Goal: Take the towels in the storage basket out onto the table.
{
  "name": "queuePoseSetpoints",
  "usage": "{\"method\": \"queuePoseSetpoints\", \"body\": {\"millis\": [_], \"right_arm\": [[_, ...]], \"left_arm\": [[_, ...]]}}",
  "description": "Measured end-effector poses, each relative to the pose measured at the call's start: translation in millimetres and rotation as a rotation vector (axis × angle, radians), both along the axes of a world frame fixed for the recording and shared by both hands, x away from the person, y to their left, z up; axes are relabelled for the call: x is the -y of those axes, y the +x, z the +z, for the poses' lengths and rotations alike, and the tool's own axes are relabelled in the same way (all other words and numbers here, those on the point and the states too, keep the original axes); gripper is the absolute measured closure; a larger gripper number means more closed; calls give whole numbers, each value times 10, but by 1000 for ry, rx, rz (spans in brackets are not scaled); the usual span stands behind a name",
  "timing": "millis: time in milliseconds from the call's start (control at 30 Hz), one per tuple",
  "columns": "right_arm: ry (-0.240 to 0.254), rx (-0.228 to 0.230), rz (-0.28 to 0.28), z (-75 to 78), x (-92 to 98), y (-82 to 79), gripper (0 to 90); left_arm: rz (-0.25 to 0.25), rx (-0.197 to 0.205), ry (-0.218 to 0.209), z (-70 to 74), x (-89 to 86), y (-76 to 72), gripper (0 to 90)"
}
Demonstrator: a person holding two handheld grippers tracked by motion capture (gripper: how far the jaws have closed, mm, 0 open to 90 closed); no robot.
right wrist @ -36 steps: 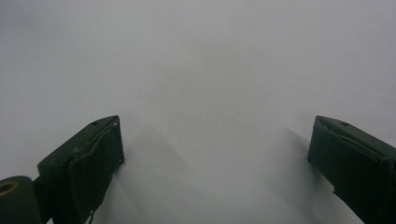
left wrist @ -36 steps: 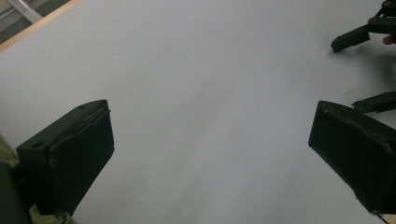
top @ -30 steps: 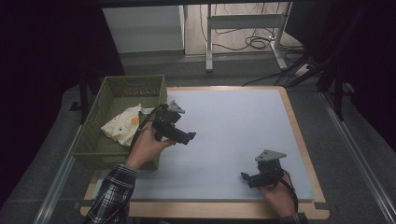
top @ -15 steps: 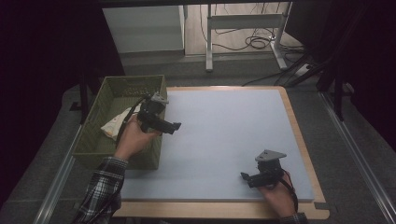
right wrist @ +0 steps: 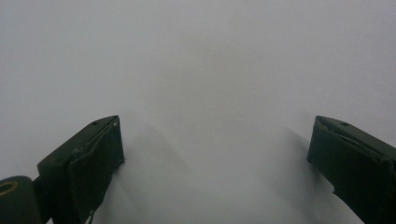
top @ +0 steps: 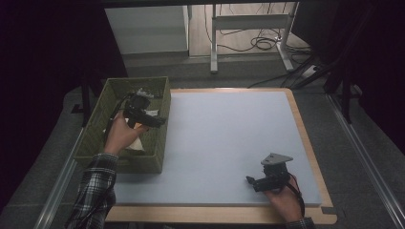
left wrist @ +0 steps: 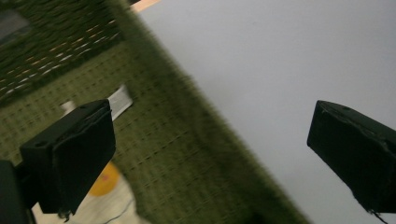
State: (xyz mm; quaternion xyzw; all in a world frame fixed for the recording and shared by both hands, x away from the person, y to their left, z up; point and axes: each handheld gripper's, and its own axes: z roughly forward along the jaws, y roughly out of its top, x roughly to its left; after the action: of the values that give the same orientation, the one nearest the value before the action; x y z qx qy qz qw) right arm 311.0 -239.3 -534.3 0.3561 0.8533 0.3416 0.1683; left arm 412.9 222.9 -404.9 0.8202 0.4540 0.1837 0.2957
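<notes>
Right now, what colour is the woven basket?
Olive green; the woven basket shows best in the high view, at the table's left.

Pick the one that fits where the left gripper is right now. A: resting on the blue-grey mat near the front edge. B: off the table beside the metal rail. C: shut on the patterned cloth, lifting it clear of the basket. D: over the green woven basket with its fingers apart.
D: in the high view the left gripper hangs over the green woven basket, and the left gripper view shows its fingers wide apart, nothing between them.
</notes>
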Motion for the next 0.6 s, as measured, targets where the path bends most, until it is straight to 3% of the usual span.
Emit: {"method": "queuePoseSetpoints", "body": {"millis": [300,367,600], "right_arm": [[0,0,0,0,0,0,36],[0,0,0,0,0,0,35],[0,0,0,0,0,0,36]], "left_arm": [[78,-20,25,-93,-371,115,15],[96,-40,46,-172,-478,160,14],[134,-111,50,-359,-670,267,14]]}}
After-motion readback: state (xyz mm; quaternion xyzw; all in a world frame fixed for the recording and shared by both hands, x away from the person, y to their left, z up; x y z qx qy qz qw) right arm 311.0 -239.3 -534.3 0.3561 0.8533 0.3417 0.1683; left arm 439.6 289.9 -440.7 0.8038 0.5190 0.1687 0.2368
